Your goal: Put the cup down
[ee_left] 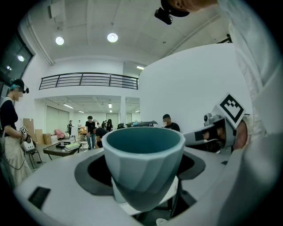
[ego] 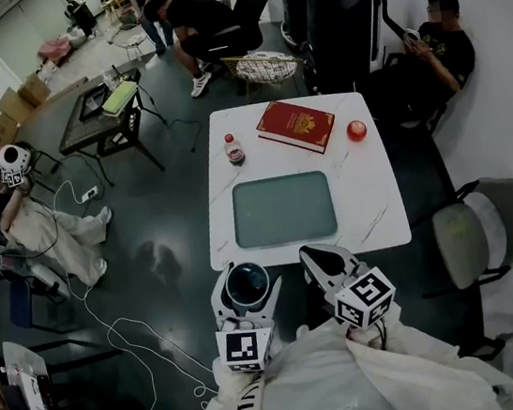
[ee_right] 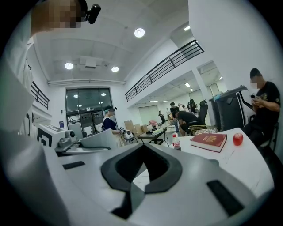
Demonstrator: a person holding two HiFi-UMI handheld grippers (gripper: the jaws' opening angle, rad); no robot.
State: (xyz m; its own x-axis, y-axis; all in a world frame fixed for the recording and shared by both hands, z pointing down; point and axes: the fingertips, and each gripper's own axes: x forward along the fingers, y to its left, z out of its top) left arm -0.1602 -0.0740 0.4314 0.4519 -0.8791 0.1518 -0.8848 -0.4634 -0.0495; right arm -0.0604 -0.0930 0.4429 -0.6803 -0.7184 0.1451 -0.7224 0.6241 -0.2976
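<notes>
Ahead of both grippers we see a square white table, faintly veined, on a dark glossy floor. It bears a rounded grey-green tray, with a red book beyond. Our left gripper clasps the faceted teal cup — just short of the table's near edge — while the right gripper is closed on nothing.
</notes>
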